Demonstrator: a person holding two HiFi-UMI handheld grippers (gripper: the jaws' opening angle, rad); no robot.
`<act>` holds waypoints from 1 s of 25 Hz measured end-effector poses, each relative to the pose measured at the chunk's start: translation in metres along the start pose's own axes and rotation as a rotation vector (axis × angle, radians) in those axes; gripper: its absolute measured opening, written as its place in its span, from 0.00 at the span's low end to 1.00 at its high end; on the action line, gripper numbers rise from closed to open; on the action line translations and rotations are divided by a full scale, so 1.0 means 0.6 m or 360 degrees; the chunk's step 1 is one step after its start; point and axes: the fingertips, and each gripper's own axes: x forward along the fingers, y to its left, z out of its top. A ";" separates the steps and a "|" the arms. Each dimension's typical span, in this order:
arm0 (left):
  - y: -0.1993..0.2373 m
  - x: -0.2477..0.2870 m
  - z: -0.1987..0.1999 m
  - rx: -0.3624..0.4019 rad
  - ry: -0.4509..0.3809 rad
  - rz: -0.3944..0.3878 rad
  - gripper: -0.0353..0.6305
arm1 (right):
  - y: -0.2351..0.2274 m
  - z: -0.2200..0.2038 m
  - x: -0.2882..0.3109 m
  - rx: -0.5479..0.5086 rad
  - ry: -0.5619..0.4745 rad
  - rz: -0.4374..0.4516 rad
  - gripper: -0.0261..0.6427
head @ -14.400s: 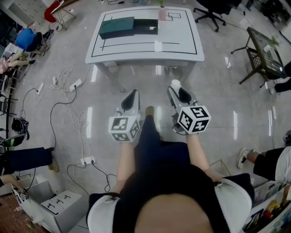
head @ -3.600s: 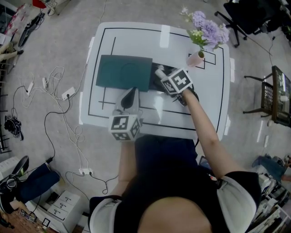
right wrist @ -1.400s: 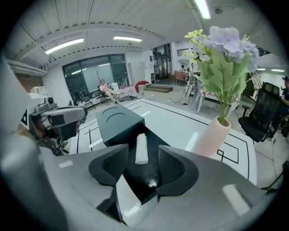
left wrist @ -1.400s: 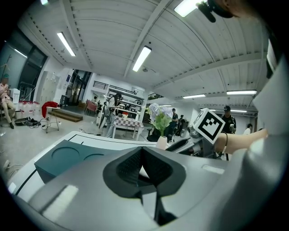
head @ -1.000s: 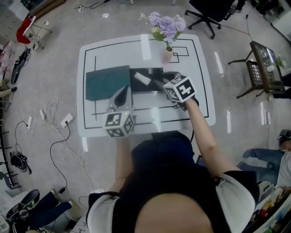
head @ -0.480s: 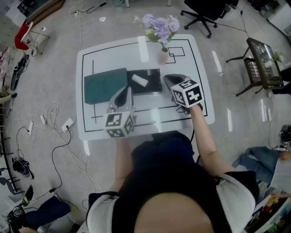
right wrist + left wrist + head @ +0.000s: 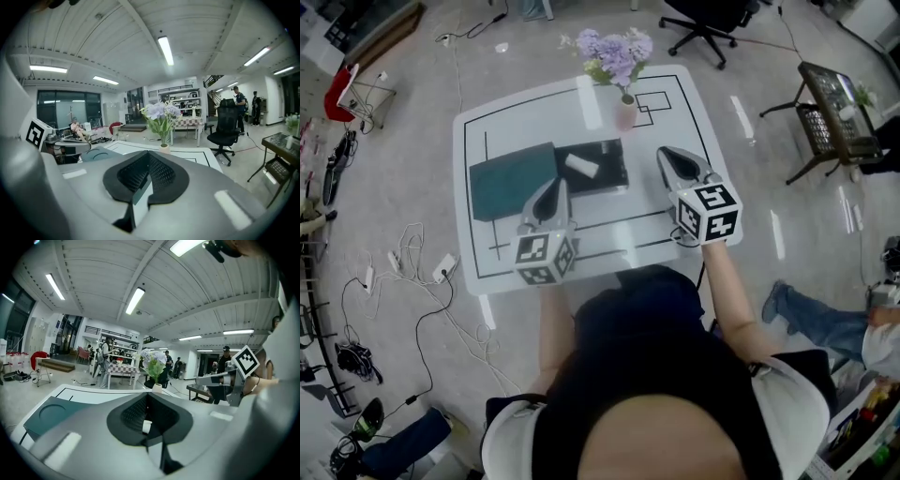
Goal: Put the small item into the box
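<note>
A small white item [image 7: 579,166] lies inside the open dark box [image 7: 609,173] on the white table [image 7: 694,112]. The box's dark green lid [image 7: 511,180] rests flat to its left. My right gripper [image 7: 675,159] hovers over bare table to the right of the box, jaws shut with nothing between them; in the right gripper view its pads [image 7: 149,157] meet. My left gripper [image 7: 549,192] hangs at the near edges of the lid and box, its tips together and empty. In the left gripper view, the left gripper [image 7: 146,404] points across the lid [image 7: 51,413].
A pink vase of purple flowers [image 7: 619,66] stands behind the box near the table's far edge. An office chair [image 7: 703,19] and a black wire side table [image 7: 830,117] stand to the right. Cables [image 7: 422,272] trail on the floor at left. A person's legs [image 7: 816,319] show at right.
My right gripper has drawn back from over the box to the right and nearer to me. The white item stays in the box. The left gripper has barely moved.
</note>
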 end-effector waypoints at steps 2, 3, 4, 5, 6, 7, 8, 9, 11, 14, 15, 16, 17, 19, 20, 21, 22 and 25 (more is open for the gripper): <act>-0.008 0.000 0.001 0.0006 0.0001 -0.0019 0.07 | -0.007 0.006 -0.021 0.0040 -0.0097 -0.0042 0.04; -0.012 0.000 0.001 0.0011 0.0001 -0.0030 0.07 | -0.010 0.008 -0.030 0.0057 -0.0138 -0.0059 0.04; -0.017 0.000 0.001 0.0018 0.0001 -0.0042 0.07 | -0.012 0.010 -0.038 0.0070 -0.0174 -0.0074 0.04; -0.021 0.001 0.001 0.0028 0.0003 -0.0054 0.07 | -0.013 0.010 -0.046 0.0078 -0.0206 -0.0088 0.04; -0.025 0.001 0.000 0.0039 0.0006 -0.0065 0.07 | -0.013 0.011 -0.054 0.0084 -0.0234 -0.0101 0.04; -0.028 0.000 -0.001 0.0049 0.0011 -0.0075 0.07 | -0.014 0.011 -0.062 0.0091 -0.0262 -0.0111 0.04; -0.031 -0.001 -0.002 0.0055 0.0015 -0.0085 0.07 | -0.014 0.011 -0.069 0.0101 -0.0286 -0.0119 0.04; -0.033 -0.003 -0.003 0.0057 0.0018 -0.0093 0.07 | -0.014 0.010 -0.076 0.0114 -0.0303 -0.0125 0.04; -0.036 -0.008 -0.005 0.0057 0.0021 -0.0105 0.07 | -0.013 0.005 -0.086 0.0141 -0.0312 -0.0132 0.04; -0.038 -0.015 -0.008 0.0060 0.0025 -0.0112 0.07 | -0.010 -0.007 -0.092 0.0174 -0.0298 -0.0131 0.04; -0.038 -0.016 -0.009 0.0060 0.0025 -0.0110 0.07 | -0.008 -0.011 -0.093 0.0181 -0.0292 -0.0127 0.04; -0.037 -0.018 -0.010 0.0059 0.0025 -0.0108 0.07 | -0.005 -0.013 -0.093 0.0183 -0.0287 -0.0123 0.04; -0.037 -0.020 -0.011 0.0058 0.0026 -0.0104 0.07 | -0.002 -0.015 -0.093 0.0180 -0.0282 -0.0120 0.04; -0.037 -0.022 -0.012 0.0056 0.0026 -0.0101 0.07 | 0.003 -0.017 -0.093 0.0167 -0.0275 -0.0117 0.04; -0.037 -0.023 -0.013 0.0055 0.0026 -0.0101 0.07 | 0.005 -0.018 -0.092 0.0163 -0.0273 -0.0114 0.04; -0.038 -0.023 -0.013 0.0054 0.0025 -0.0101 0.07 | 0.006 -0.019 -0.091 0.0162 -0.0270 -0.0110 0.04; -0.038 -0.024 -0.014 0.0052 0.0026 -0.0100 0.07 | 0.008 -0.020 -0.090 0.0162 -0.0267 -0.0104 0.04; -0.038 -0.025 -0.015 0.0052 0.0026 -0.0100 0.07 | 0.012 -0.021 -0.087 0.0160 -0.0260 -0.0091 0.04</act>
